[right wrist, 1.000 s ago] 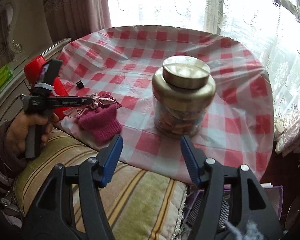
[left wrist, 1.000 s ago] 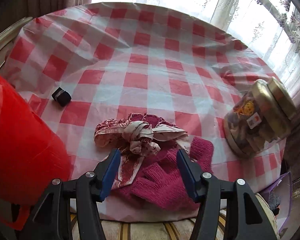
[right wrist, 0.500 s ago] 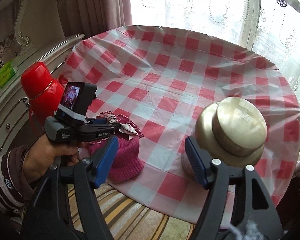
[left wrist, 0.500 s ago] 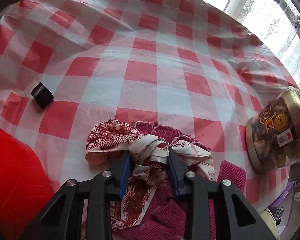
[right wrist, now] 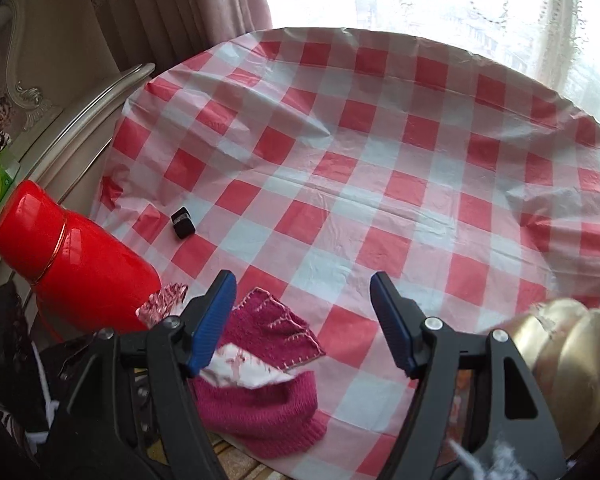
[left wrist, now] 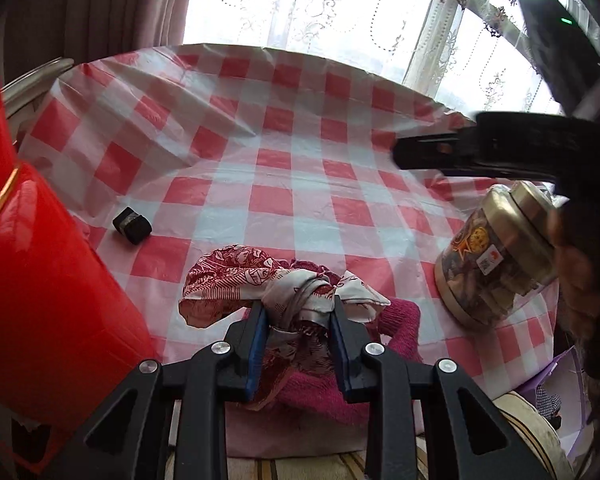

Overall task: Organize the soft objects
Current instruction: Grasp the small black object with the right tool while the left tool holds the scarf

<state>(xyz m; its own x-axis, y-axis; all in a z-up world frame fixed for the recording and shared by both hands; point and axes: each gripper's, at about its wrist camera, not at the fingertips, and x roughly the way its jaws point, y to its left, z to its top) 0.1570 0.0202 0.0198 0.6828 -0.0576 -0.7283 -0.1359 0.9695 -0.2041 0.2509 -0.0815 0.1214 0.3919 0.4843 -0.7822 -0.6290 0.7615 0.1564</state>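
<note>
**Left jaws closing on the scarf knot**

The scarf point(left wrist: 284, 280), knotted and silky, lies on the pink knit point(left wrist: 324, 392) at the near edge of the counter point(left wrist: 300, 168). The left gripper point(left wrist: 298, 340) has its jaws narrow and closing, pads pressing the knot. It looks light, limp and slippery, so the knot seems the firmest hold. The right gripper point(right wrist: 304, 320) hovers with jaws wide, nothing between them. Count: one scarf, one knit, one red flask point(left wrist: 40, 280), one jar point(left wrist: 496, 260), one small black box point(left wrist: 131, 220).
</note>
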